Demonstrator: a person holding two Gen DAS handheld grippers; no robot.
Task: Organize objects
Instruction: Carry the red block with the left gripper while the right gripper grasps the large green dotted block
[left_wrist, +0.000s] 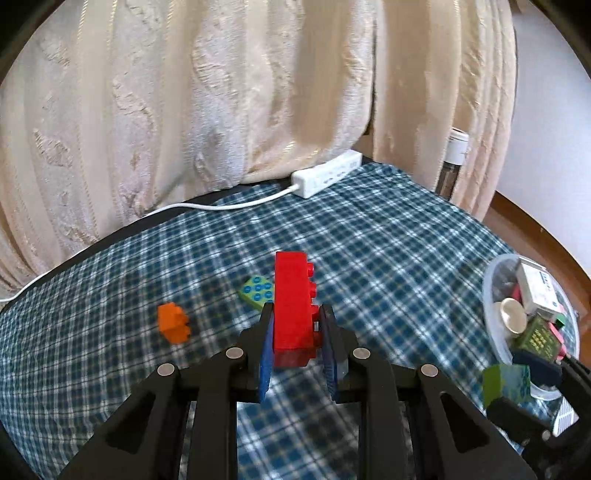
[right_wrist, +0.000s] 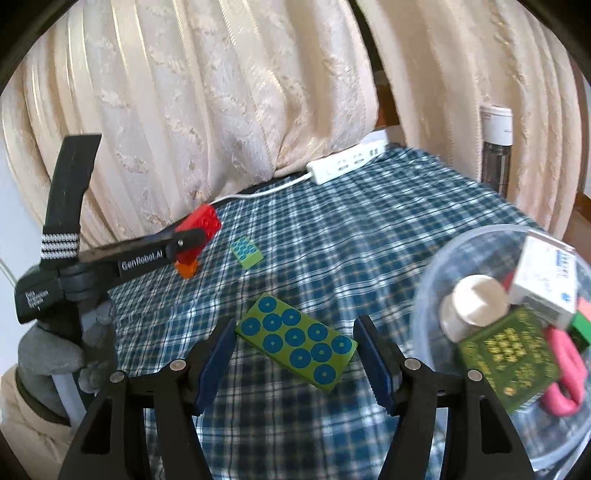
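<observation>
We see a checked woven cloth with a soft, matt weave. The red brick looks like smooth, slightly glossy plastic, as do the orange brick and the green studded plate. The left gripper and right gripper are matt black plastic with ridged blue pads and dull metal pins. At three o'clock, the bowl is clear, glossy plastic. The curtain is cream cloth with a faint sheen. The power strip is smooth white plastic.

cream brocade curtains behind | blue plaid tablecloth | wooden floor right | daylight
</observation>
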